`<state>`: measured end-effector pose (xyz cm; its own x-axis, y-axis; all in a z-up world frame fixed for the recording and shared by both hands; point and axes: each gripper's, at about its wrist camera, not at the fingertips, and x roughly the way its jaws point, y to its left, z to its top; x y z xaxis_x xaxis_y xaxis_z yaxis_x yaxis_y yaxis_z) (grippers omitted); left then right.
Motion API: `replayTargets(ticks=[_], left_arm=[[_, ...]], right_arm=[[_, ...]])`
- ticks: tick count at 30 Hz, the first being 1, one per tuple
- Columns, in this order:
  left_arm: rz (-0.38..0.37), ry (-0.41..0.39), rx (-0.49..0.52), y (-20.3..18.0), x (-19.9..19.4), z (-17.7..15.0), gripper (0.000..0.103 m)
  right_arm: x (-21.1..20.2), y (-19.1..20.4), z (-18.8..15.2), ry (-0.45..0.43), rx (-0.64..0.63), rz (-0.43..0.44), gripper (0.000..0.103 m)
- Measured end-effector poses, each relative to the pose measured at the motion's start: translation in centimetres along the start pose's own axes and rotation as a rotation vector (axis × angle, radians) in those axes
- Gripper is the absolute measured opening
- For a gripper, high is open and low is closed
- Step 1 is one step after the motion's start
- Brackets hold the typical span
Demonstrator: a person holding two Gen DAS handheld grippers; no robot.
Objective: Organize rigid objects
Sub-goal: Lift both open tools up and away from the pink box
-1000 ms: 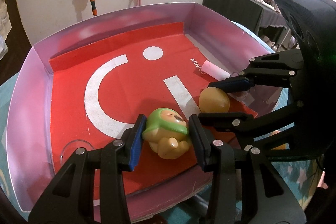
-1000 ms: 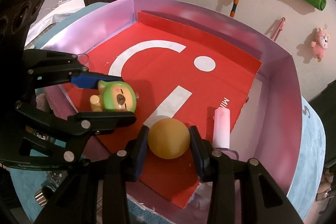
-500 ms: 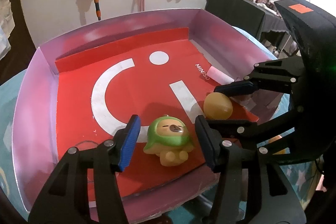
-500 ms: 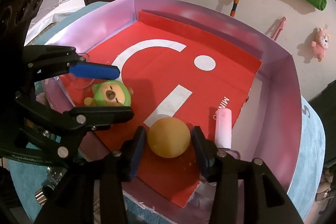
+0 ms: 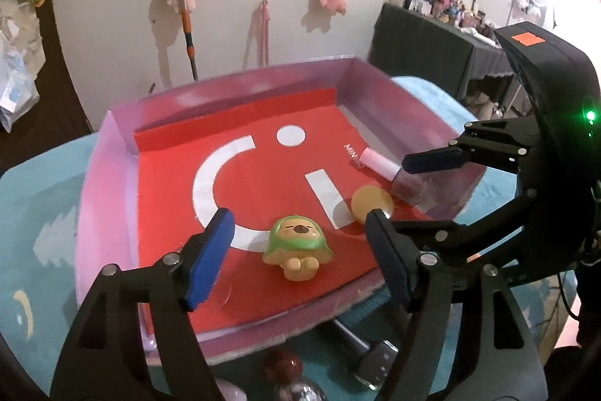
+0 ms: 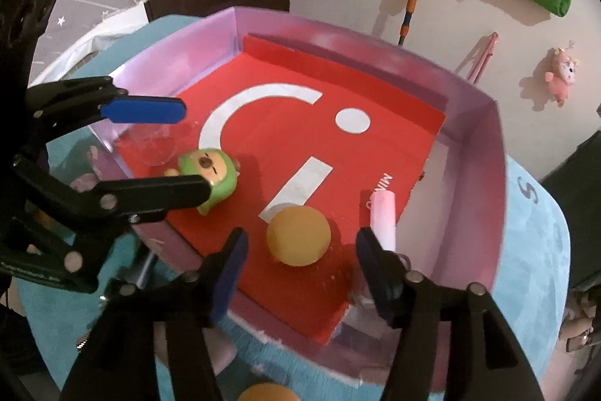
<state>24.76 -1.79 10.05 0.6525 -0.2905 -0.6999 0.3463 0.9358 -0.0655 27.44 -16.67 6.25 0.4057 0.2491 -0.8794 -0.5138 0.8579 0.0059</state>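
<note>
— In the pink tray (image 5: pixel 105 198), left to right? Lying near the front edge of the red liner (image 5: pixel 259 175): green-hooded figurine (image 5: pixel 297 243), then orange ball (image 5: pixel 372 203); pink tube (image 5: pixel 379 163) against the right wall.

— And the tongs? Left gripper (image 5: pixel 300 258) spread wide, just been opening, figurine between but untouched. Right gripper (image 6: pixel 300 264) likewise parted and just been opening, clear of the ball on both sides.
</note>
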Motion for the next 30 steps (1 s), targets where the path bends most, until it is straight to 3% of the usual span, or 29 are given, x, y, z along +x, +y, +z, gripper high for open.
replayTargets(ticks=[11, 13, 15, 19, 30], left_arm=[[0.042, -0.119, -0.037, -1.7, -6.9, -1.8, 0.083], [0.059, -0.145, -0.042, -2.1, -8.4, -2.4, 0.089], [0.071, -0.178, -0.054, -2.4, -9.9, -3.0, 0.093], [0.095, -0.222, -0.078, -2.7, -12.2, -4.1, 0.094], [0.109, -0.23, -0.162, -3.6, -15.3, -9.6, 0.094]], right_arm=[[-7.7, 1.8, -1.1, -0.115, 0.037, -0.05, 0.087], [-9.2, 2.4, -1.6, -0.135, 0.042, -0.061, 0.095], [-10.3, 2.9, -2.1, -0.151, 0.042, -0.076, 0.097], [-12.7, 4.0, -3.4, -0.19, 0.068, -0.098, 0.103], [-16.7, 7.1, -9.1, -0.292, 0.166, -0.149, 0.103]])
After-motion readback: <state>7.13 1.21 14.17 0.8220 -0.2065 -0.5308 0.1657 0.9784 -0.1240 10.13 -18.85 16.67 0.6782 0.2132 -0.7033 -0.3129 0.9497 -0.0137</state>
